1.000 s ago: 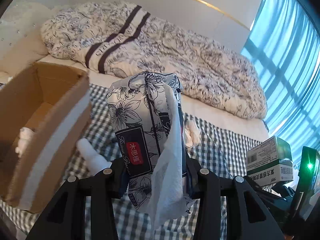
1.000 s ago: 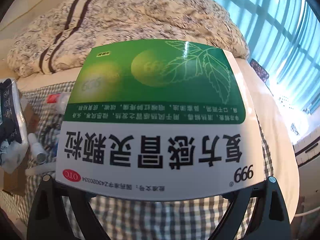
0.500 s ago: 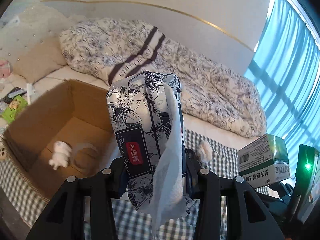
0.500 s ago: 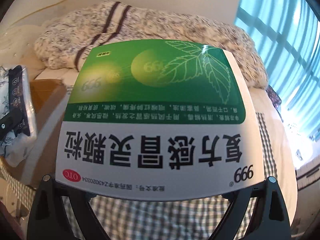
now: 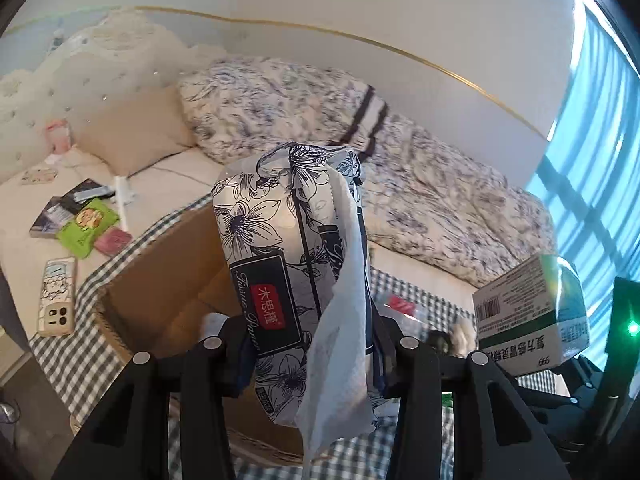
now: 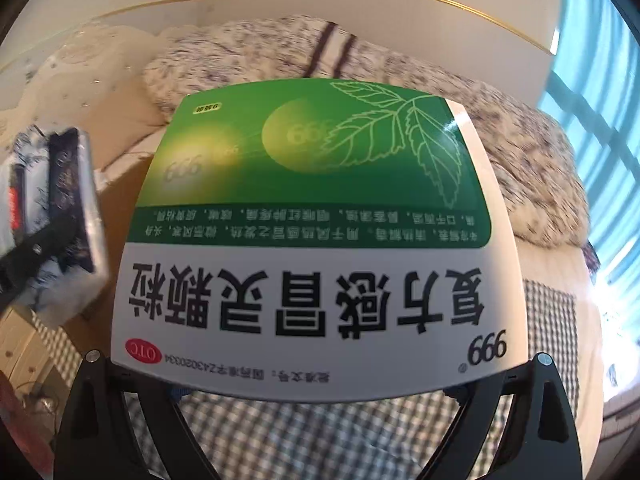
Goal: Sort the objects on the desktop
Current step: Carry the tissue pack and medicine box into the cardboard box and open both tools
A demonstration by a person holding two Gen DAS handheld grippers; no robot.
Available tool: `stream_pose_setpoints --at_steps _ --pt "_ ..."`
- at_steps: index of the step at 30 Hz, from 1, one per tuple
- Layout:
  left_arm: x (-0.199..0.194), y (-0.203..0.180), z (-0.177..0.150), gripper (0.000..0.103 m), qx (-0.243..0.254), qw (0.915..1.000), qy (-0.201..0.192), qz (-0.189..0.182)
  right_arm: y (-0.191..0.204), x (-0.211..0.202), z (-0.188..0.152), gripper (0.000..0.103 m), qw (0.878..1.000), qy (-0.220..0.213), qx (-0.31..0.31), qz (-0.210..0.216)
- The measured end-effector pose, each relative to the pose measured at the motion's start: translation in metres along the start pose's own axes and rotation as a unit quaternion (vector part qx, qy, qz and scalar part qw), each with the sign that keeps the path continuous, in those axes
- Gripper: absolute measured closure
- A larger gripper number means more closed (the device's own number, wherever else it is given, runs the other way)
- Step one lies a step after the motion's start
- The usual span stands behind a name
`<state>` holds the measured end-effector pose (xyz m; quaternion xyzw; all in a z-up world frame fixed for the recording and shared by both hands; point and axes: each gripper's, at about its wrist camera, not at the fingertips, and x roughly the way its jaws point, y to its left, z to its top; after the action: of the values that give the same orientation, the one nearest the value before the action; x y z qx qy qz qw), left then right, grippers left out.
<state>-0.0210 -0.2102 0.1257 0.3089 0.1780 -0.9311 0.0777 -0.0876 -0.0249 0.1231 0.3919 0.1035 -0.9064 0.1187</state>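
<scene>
Bed point(image 5: 420, 280) under checked cloth; cardboard box point(image 5: 168, 292) open below. Left gripper point(image 5: 308, 344) clamps tissue pack point(image 5: 280, 248), right gripper point(image 6: 316, 376) clamps medicine box point(image 6: 316, 240), both raised, likely for boxing.

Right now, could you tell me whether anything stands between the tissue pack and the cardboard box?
Nothing visible does. The left gripper holds the tissue pack above the open cardboard box.

Tissue pack point(image 5: 288, 276) hides most of the cardboard box point(image 5: 168, 304) interior, contents can't be made out. Medicine box point(image 6: 316, 240) fills the right wrist view, blocking the checked cloth point(image 6: 548, 320) behind it & the right gripper's fingertips. Tissue pack there is blurred, cut off at left edge. Small items near the medicine box in left wrist view too small to tell.
</scene>
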Motion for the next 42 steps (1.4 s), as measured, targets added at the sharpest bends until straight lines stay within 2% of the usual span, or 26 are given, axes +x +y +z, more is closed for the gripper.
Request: stream_pose_setpoints --at_steps 8,16,23,25,26,30,31,33,36,42 --pt "0.019 0.04 -0.004 0.057 -0.02 0.9992 0.018 0.03 0.053 0.02 0.026 0.011 0.998 0.001 -0.021 0.051" --pt "0.04 0.064 -0.007 0.057 -0.04 0.9976 0.036 0.044 0.094 0.053 0.039 0.011 0.996 0.025 -0.057 0.069" --pt "0.06 0.078 -0.007 0.057 -0.05 0.9956 0.052 0.06 0.103 0.073 0.041 0.011 0.994 0.036 -0.068 0.072" --pt "0.063 0.08 -0.007 0.056 -0.051 0.9955 0.05 0.062 0.1 0.078 0.044 0.011 0.994 0.036 -0.062 0.086" --pt "0.065 0.082 -0.008 0.054 -0.054 0.9952 0.051 0.064 0.098 0.078 0.044 0.011 0.993 0.036 -0.059 0.095" --pt "0.069 0.097 -0.008 0.017 -0.092 0.9899 0.052 0.095 0.09 0.082 0.046 0.006 0.994 0.037 -0.035 0.1" --pt "0.069 0.101 -0.008 0.014 -0.101 0.9895 0.05 0.091 0.088 0.082 0.047 0.005 0.994 0.035 -0.032 0.099" --pt "0.067 0.102 -0.008 0.013 -0.104 0.9902 0.049 0.079 0.086 0.082 0.048 0.005 0.994 0.033 -0.029 0.101" --pt "0.065 0.097 -0.006 0.008 -0.099 0.9901 0.051 0.085 0.079 0.077 0.05 0.005 0.994 0.027 -0.02 0.102" --pt "0.053 0.088 -0.007 0.007 -0.104 0.9899 0.041 0.087 0.072 0.068 0.059 0.005 0.991 0.015 -0.004 0.13"
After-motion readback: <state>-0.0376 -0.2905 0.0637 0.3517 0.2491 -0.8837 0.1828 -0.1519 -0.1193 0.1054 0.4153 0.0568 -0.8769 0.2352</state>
